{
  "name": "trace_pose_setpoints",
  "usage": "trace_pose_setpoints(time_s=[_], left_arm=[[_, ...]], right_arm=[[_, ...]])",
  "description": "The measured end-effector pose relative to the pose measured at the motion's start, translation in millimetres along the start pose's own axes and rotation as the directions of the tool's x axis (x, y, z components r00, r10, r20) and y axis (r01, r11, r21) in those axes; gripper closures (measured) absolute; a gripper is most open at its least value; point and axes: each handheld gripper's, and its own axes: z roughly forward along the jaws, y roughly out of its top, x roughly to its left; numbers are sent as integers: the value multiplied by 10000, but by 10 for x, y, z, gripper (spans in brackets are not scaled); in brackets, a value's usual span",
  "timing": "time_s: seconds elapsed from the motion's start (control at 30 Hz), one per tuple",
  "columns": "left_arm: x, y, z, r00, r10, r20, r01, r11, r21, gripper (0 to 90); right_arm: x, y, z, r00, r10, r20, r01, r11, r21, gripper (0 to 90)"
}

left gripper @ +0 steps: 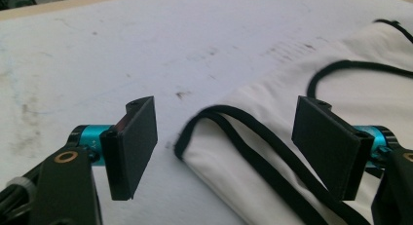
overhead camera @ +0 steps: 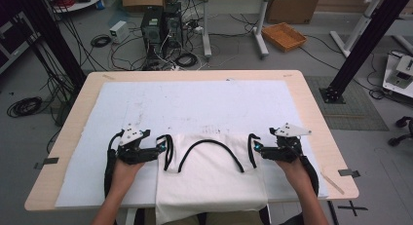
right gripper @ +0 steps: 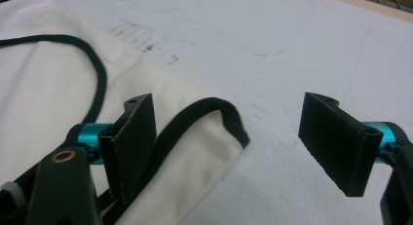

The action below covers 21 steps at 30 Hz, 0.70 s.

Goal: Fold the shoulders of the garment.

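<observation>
a: what did the jaws look like?

b: both pairs stood wide apart, holding nothing. in the left gripper view, the left gripper (left gripper: 224,147) had its two black pads spread, and the shoulder corner of the white garment (left gripper: 272,152) lay on the table between them, apart from both pads as far as i could see.

a: and the other one?

b: the right gripper (right gripper: 234,149) was spread just as wide. the garment's other shoulder corner (right gripper: 195,137), edged in black trim (right gripper: 204,113), lay just beside one pad; i couldn't tell whether it touched. the other pad hung over the bare white sheet (right gripper: 272,54).

a: where was the garment overall?

b: from the high view, the white garment (overhead camera: 209,178) lay flat at the near middle of the table, neckline toward the far side, its hem hanging over the near edge. the left gripper (overhead camera: 158,148) sat at its left shoulder, the right gripper (overhead camera: 256,148) at its right, each in a hand (overhead camera: 127,169) coming in from below. the white sheet (overhead camera: 195,101) covered most of the wooden table (overhead camera: 311,108).
</observation>
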Motion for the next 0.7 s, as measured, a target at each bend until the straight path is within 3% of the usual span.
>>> trace_pose_setpoints(time_s=[0.1,0.23,0.47,0.7], left_arm=[[87,27,21,9994,-259,-220,252,9992,-296,246],[144,8,-10,9984,-548,-124,543,9979,-357,246],[125,-71,-106,9996,-181,197,190,9987,-472,246],[146,-90,-138,9997,-190,172,199,9984,-535,246]], right_arm=[[-78,8,31,9999,117,-15,-117,9996,238,202],[-148,-4,10,9998,56,-169,-47,9984,555,199],[-220,-58,-56,9995,-254,-187,271,9951,949,185],[-222,-100,-74,9995,-267,-137,279,9950,962,185]])
